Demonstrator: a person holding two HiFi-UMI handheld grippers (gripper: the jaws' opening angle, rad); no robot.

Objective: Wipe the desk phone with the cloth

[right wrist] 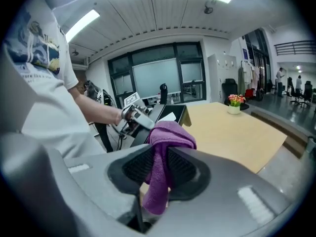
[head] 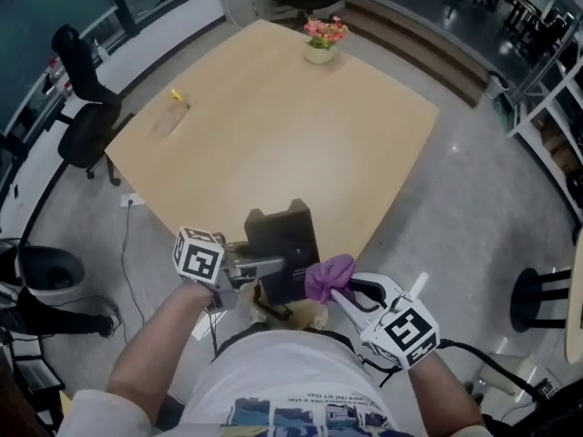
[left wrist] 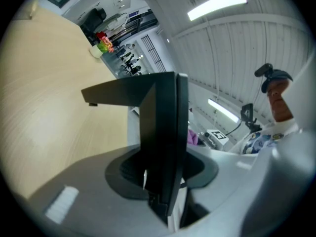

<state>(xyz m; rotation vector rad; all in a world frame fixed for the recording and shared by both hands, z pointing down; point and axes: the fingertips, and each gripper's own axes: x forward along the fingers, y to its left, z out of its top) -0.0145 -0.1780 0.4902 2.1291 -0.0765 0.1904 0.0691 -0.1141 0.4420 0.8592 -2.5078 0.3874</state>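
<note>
Head view: black desk phone [head: 284, 242] stands at the near corner of the pale wooden surface [head: 273, 126]. Left gripper [head: 248, 269] is on the phone's left side. Right gripper [head: 351, 291] is just right of it, with the bunched purple cloth [head: 328, 276] at the phone's lower right edge. Pot of pink flowers [head: 322, 40] sits at the far edge.

Left gripper view: fingers [left wrist: 126, 171] are clamped, moderately apart, on the phone, seen edge-on.

Right gripper view: fingers [right wrist: 138, 167] are pinched narrow on the cloth, which bulges above them and hangs below.
</note>
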